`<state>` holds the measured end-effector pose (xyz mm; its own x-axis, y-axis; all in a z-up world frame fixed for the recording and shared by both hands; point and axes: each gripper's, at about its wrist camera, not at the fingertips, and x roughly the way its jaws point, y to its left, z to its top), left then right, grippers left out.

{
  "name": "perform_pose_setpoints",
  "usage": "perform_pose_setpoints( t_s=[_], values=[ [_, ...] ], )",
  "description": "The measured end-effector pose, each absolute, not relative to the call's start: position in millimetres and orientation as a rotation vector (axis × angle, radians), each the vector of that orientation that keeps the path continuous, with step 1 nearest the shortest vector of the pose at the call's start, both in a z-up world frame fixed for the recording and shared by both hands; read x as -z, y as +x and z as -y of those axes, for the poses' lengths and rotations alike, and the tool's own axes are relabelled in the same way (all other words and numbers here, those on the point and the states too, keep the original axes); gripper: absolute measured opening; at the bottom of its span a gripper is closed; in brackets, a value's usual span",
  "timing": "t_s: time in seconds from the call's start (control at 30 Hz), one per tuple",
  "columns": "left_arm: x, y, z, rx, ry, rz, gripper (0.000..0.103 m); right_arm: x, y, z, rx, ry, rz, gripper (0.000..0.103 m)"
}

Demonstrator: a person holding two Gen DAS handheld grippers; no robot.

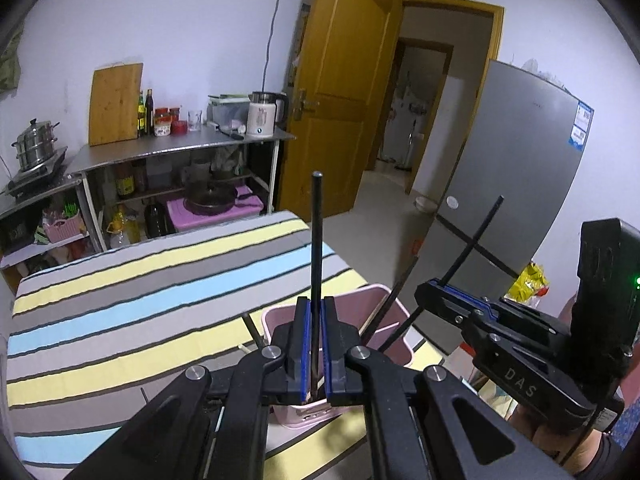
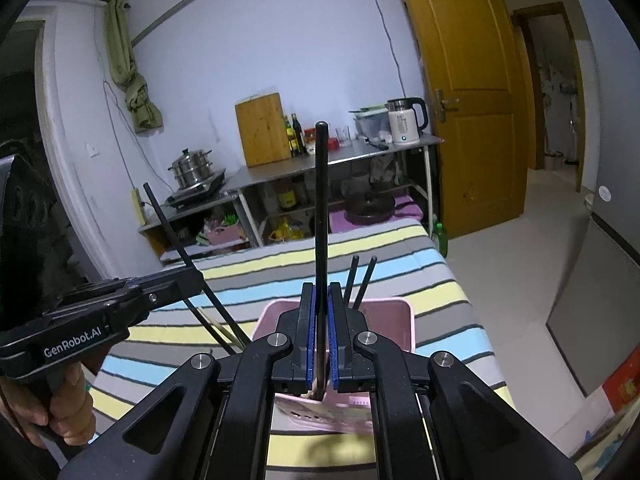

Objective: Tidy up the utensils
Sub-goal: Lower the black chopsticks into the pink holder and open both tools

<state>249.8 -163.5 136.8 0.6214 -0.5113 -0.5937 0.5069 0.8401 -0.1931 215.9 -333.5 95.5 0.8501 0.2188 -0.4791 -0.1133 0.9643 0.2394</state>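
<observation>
Left gripper (image 1: 316,344): clamped on one black chopstick (image 1: 317,256), which stood nearly upright above the pink basket (image 1: 384,300).
Right gripper (image 2: 320,340): clamped on a second black chopstick (image 2: 321,216), also upright over the basket.
Basket: sat on the striped cloth (image 1: 120,304) near its edge; two more black chopsticks (image 2: 360,284) leaned inside it.
Loose sticks: a few lay on the cloth just beside the basket.
Hands: one hand (image 2: 68,412) gripped the left handle.
</observation>
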Motion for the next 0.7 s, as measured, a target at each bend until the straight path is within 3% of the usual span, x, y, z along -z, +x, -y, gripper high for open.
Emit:
perform_pose_setpoints(
  t_s=[0.7],
  values=[
    [-89.8, 257.3, 157.7, 0.559, -0.004, -0.761, 0.005, -51.4, 233.3, 326.9, -0.193, 0.215, -0.656, 0.007]
  ],
)
